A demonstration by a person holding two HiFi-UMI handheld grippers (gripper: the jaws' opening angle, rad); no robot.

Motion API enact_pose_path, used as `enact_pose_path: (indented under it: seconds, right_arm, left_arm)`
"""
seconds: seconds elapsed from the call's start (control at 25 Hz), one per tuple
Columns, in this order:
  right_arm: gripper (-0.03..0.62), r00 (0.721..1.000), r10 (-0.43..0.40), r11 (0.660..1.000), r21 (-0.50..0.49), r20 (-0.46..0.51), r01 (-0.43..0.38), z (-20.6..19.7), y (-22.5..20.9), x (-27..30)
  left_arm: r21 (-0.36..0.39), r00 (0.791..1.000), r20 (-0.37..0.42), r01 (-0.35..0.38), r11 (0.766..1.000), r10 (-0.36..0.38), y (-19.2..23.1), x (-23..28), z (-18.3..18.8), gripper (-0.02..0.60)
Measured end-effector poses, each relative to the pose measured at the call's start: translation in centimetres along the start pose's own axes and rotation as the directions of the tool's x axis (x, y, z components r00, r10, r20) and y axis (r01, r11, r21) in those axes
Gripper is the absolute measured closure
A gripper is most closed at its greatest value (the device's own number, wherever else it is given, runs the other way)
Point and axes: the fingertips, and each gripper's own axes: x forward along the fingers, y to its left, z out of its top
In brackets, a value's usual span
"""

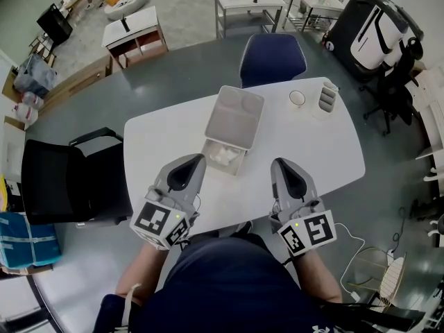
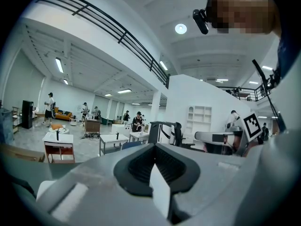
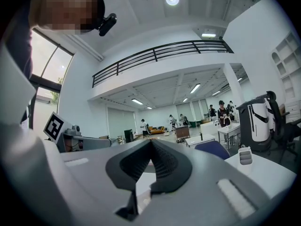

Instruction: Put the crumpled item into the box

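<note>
2 grippers are over the near edge of the white surface (image 1: 159,134), one in each hand of the person. The left gripper (image 1: 195,159) has its jaws pressed fully together, and in the left gripper view there is nothing between them. The right gripper (image 1: 280,164) also has its jaws meeting at the tip, and it holds nothing. Both grippers point away from the person, towards the box (image 1: 236,113).

The box is pale grey and stands near the middle of the surface, between the 2 grippers and a little beyond their tips. The crumpled item (image 1: 223,155) is white and lies inside the box, at the end nearer to the person. No gripper touches it.

Further right on the surface are a small round cup (image 1: 297,98) and, just beside it, a pale holder (image 1: 326,97). A blue chair (image 1: 272,57) stands at the far side.
</note>
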Motion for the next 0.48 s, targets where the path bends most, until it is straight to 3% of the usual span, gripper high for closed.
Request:
enact_pose_path:
  seconds: [0.48]
  right_arm:
    - [0.592, 1.0, -0.002, 1.0, 0.012, -0.004, 0.002, -0.14, 0.14, -0.43]
  left_arm:
    - [-0.004, 1.0, -0.01, 0.005, 1.0, -0.005, -0.38, -0.18, -0.31, 0.58]
